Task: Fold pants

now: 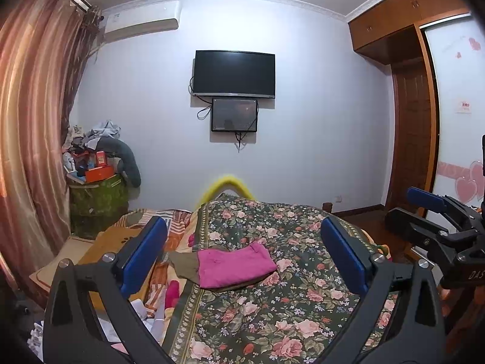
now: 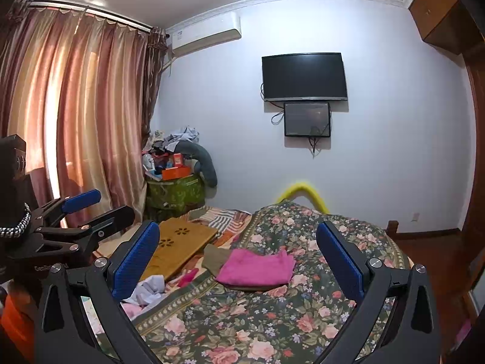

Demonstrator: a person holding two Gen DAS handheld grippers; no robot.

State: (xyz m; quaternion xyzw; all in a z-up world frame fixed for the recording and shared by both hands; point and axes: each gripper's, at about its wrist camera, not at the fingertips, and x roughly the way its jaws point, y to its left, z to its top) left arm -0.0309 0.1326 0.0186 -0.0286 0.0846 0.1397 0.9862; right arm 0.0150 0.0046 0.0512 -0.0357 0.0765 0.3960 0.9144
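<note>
At the far left hangs the curtain (image 2: 81, 115), lit pink and gold, with the air conditioner (image 2: 206, 35) high on the wall beside its top. Below that, in the corner, a green bin (image 2: 174, 194) is heaped with boxes and clothes, and a grey pillow (image 2: 206, 159) droops over its side.

The left gripper (image 1: 244, 256) is held up above the bed, its blue pads (image 1: 145, 254) spread wide apart with nothing between them. In the right wrist view it shows at the left edge, also parted. Left of the quilt lie a wooden board (image 2: 175, 242) and loose pale clothes (image 2: 148, 291).

The pink pants (image 1: 235, 264) lie folded into a neat rectangle on the floral quilt (image 1: 272, 318), near the middle of the bed, resting on top of an olive garment (image 1: 183, 264) that sticks out to their left. Neither gripper touches them.

On the wall past the bed hangs the TV (image 1: 234, 73), dark, with a smaller screen (image 1: 234, 115) just under it and cables dangling. A yellow hoop (image 1: 225, 186) rises behind the quilt's far end.

The right gripper (image 2: 238, 261) also hovers over the bed, pads (image 2: 341, 261) wide apart and empty. At the far right stands the wardrobe (image 1: 415, 9), and a door with heart stickers (image 1: 468, 182).
</note>
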